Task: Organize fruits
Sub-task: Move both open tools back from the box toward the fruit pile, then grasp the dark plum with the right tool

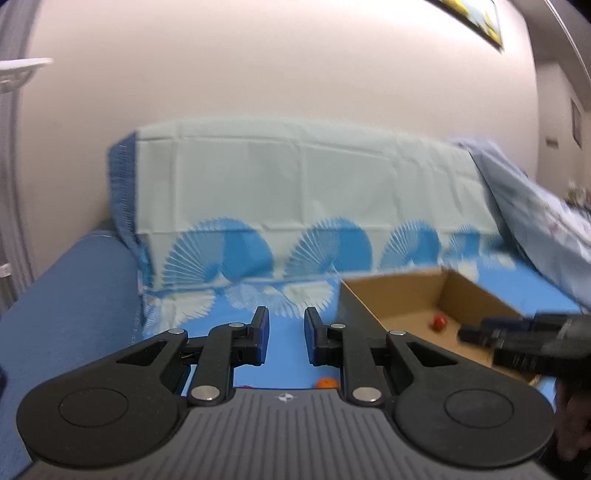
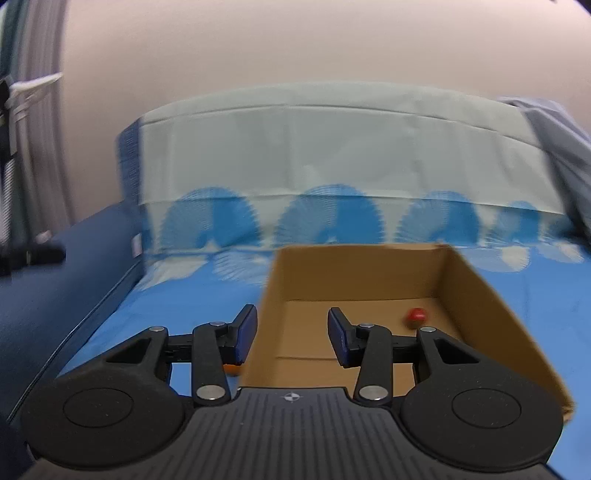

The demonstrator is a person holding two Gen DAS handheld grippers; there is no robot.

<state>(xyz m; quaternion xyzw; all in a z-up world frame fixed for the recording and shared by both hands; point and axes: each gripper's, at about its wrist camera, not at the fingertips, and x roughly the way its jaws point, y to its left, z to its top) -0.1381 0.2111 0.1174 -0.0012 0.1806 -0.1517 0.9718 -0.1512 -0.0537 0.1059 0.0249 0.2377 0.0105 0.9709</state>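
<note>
No legible text anywhere (frames motion-blurred).

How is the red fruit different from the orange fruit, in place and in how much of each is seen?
The red fruit lies inside the cardboard box, near its far right corner; the orange fruit lies outside the box, on the blue patterned cover. The red fruit shows whole, while the orange fruit is partly hidden behind the left gripper. Both are small and round, and no fingers touch either.

Blue fan-print sheet (image 2: 177, 306), pale draped backrest cover (image 2: 332, 155), framed picture (image 1: 476, 18) on wall
</note>
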